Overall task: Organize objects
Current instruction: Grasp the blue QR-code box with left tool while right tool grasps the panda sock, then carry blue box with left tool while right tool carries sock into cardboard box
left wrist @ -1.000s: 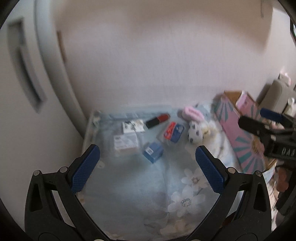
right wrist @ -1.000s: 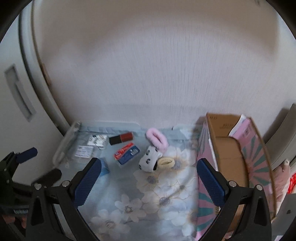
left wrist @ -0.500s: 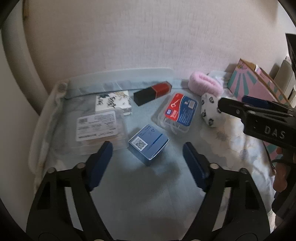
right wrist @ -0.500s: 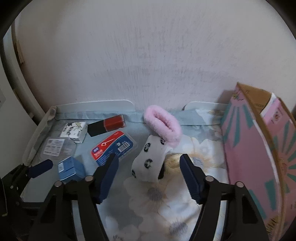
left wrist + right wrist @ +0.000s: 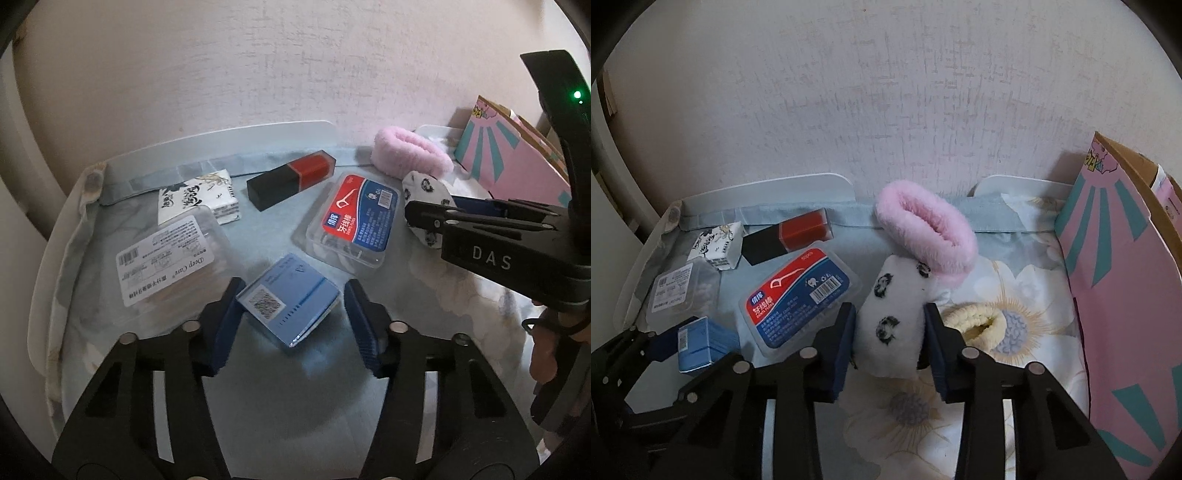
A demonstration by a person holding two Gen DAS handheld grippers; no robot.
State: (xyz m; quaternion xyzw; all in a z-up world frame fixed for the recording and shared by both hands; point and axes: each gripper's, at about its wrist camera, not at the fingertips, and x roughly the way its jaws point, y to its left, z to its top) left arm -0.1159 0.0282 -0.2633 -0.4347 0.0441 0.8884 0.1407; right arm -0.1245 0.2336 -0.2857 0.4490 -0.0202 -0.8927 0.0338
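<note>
My left gripper (image 5: 291, 299) is open, its jaws either side of a small blue box (image 5: 290, 312) on the blue cloth; the left pad touches or nearly touches it, the right pad stands apart. My right gripper (image 5: 889, 314) has its jaws against both sides of a white sock with black spots (image 5: 894, 325). In the right wrist view the blue box (image 5: 701, 341) lies at lower left, between the left gripper's fingers (image 5: 661, 347).
A floss-pick case (image 5: 351, 221), a red-and-black box (image 5: 291, 179), a tissue pack (image 5: 199, 201) and a clear cotton-swab box (image 5: 166, 262) lie behind. A pink scrunchie (image 5: 927, 236) and a yellow one (image 5: 979, 325) flank the sock. A pink carton (image 5: 1119, 295) stands right.
Both grippers moved forward and down and narrowed. The left one now straddles the blue box; the right one has closed in on the spotted sock.
</note>
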